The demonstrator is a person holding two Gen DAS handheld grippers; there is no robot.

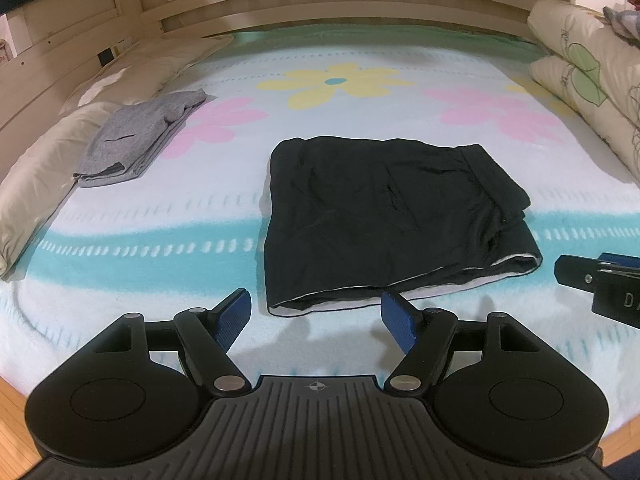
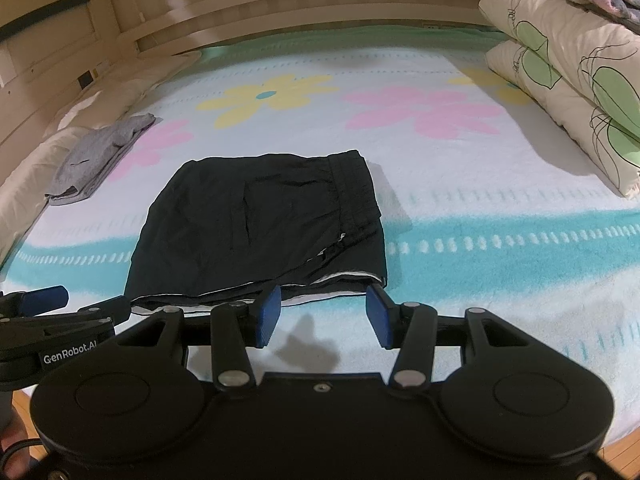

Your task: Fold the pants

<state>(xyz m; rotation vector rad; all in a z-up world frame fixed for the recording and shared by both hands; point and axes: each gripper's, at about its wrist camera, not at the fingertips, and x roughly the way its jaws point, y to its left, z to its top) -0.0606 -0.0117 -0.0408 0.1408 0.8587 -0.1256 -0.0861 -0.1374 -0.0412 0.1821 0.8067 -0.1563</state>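
Observation:
Black pants (image 1: 380,216) lie folded into a flat rectangle on the flowered bed cover (image 1: 340,120), with a white lining edge showing along the near side. My left gripper (image 1: 316,316) hovers just in front of their near edge, open, nothing between its blue pads. In the right wrist view the same pants (image 2: 260,232) sit ahead and slightly left. My right gripper (image 2: 323,314) is open too, just short of the near right corner. Each gripper shows at the edge of the other's view: the right one (image 1: 600,284), the left one (image 2: 52,320).
A folded grey garment (image 1: 136,140) rests at the left by beige pillows (image 1: 48,160). Stacked leaf-print pillows (image 2: 568,80) line the right side. A wooden headboard (image 1: 320,4) runs along the back. Wood floor (image 1: 12,412) shows below the bed's near edge.

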